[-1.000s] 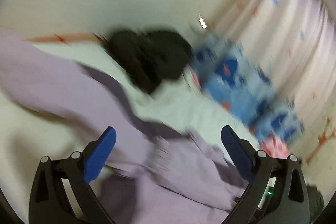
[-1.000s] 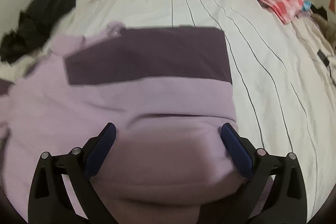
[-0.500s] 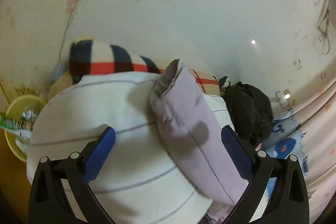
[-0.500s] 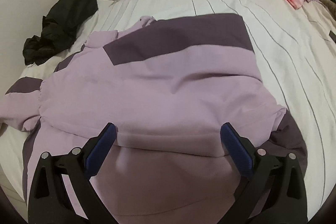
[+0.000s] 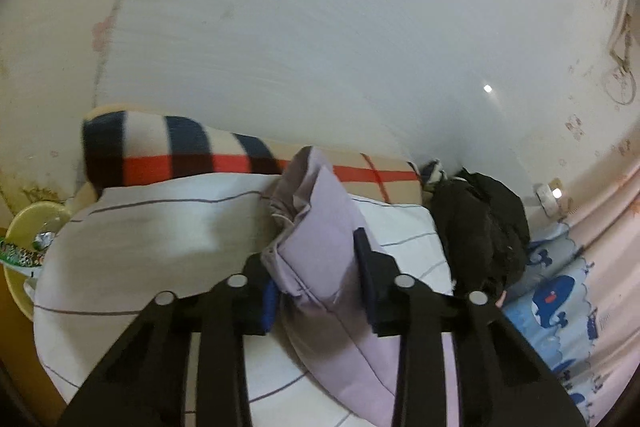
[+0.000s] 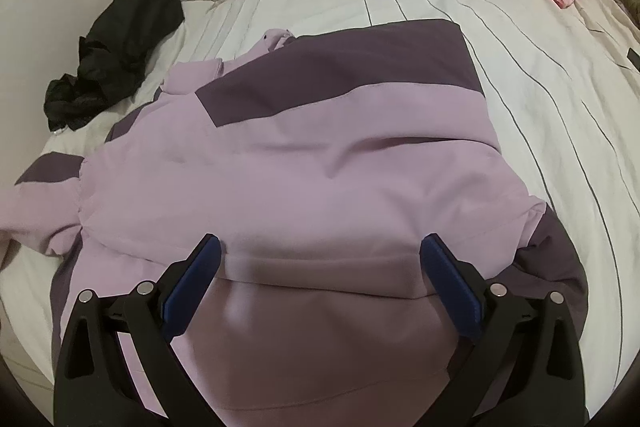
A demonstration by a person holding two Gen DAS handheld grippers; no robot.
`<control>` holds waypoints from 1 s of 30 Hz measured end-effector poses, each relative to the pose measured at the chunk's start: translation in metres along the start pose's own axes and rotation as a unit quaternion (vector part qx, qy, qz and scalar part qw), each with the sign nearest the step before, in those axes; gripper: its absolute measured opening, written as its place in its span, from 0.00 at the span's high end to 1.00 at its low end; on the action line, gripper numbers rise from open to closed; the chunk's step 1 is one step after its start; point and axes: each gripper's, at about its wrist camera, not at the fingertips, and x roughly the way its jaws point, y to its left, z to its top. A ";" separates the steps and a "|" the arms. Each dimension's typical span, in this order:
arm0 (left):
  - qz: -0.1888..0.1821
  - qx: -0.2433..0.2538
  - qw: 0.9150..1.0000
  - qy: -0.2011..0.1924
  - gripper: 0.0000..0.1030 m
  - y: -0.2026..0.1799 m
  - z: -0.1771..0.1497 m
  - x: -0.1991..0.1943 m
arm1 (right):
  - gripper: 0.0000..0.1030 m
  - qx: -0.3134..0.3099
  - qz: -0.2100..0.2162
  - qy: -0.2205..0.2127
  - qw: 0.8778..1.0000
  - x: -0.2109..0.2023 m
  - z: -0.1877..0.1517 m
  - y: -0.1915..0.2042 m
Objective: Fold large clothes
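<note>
The lilac-and-purple padded jacket (image 6: 320, 163) is being folded on the white striped bed (image 6: 520, 47): its sleeve (image 5: 320, 239) is being clamped by the closing left claw (image 5: 316, 279), the right claw (image 6: 320, 267) being held open above, and next a fold across the body is likely called for.

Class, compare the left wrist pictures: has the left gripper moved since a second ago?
Yes. The left gripper swung away from the blue whale bedding, which slid to the right edge, toward the plaid blanket. Its jaws are closing on the lilac sleeve.

Dim indoor light, slight blur, fisheye-warped edges.
</note>
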 end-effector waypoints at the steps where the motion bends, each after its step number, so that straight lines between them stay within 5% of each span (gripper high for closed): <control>1: -0.006 -0.001 1.000 0.000 0.73 -0.002 0.001 -0.002 | 0.06 -0.001 -0.002 0.001 1.000 0.000 0.000 0.001; 7: -0.093 0.028 0.995 -0.030 0.79 -0.052 0.012 -0.031 | 0.06 0.004 0.002 0.001 1.000 -0.002 0.001 0.000; 10: -0.157 0.066 0.984 -0.052 0.82 -0.100 0.015 -0.062 | 0.06 0.018 0.016 -0.001 1.000 -0.005 0.003 -0.004; 16: -0.256 0.169 0.951 -0.046 0.85 -0.218 -0.011 -0.102 | 0.06 0.058 0.059 -0.007 0.997 -0.013 0.007 -0.013; 22: -0.341 0.209 0.916 0.016 0.85 -0.302 -0.067 -0.103 | 0.06 0.099 0.094 -0.014 0.991 -0.019 0.011 -0.025; 28: -0.412 0.236 0.875 0.095 0.85 -0.373 -0.157 -0.097 | 0.06 0.148 0.126 -0.037 0.980 -0.034 0.018 -0.046; 30: -0.437 0.252 0.854 0.124 0.85 -0.399 -0.201 -0.096 | 0.06 0.165 0.137 -0.048 0.976 -0.041 0.020 -0.054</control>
